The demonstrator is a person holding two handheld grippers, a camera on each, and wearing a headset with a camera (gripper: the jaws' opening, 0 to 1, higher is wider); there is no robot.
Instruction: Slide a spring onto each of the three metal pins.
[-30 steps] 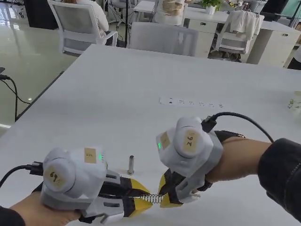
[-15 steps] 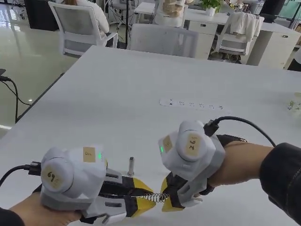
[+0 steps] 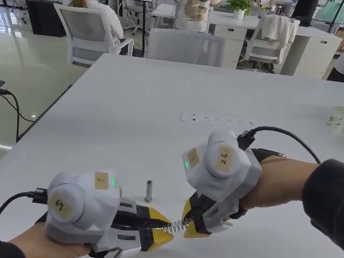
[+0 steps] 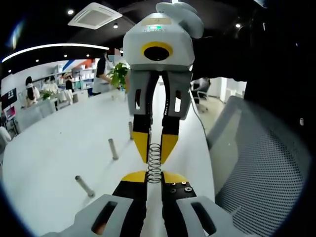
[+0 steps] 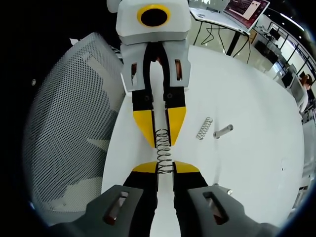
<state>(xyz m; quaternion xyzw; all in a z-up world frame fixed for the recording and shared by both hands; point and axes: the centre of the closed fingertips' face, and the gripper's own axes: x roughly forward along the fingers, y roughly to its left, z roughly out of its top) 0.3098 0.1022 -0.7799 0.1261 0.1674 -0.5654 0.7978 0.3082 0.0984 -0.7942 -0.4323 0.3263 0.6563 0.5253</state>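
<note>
- Held spring [image 3: 176, 227]: stretched in the air between the two tools, low over the white table [image 3: 161, 97]. It is on no pin.
- Left gripper [image 4: 154, 177]: its yellow jaw tips are pressed together, pinching one end of the held spring.
- Right gripper [image 4: 154, 148]: it faces the left gripper tip to tip, and its jaws are closed on the other end of the same coil. The right gripper view shows the same arrangement from the opposite side.
- Pins, left gripper view: the nearest pin [image 4: 85, 186], the middle pin [image 4: 113, 148] and the farthest pin [image 4: 131, 129] stand apart from one another on the table. The first two look bare. The third is partly hidden beside the right gripper's jaw, and no coil shows on the part that can be seen.
- Head view: an upright pin [image 3: 149, 191] stands just behind the jaws, bare, and near the held spring without touching it.
- Loose spring [image 5: 203, 128]: it lies on the table just beside a neighbouring pin [image 5: 223, 131] and is not threaded.
- Progress, as judged: none of the three pins appears to carry a spring, so all three placements seem to remain. The first spring is in hand and close to the pins, which suggests the first placement is being prepared. A third spring cannot be made out.
</note>
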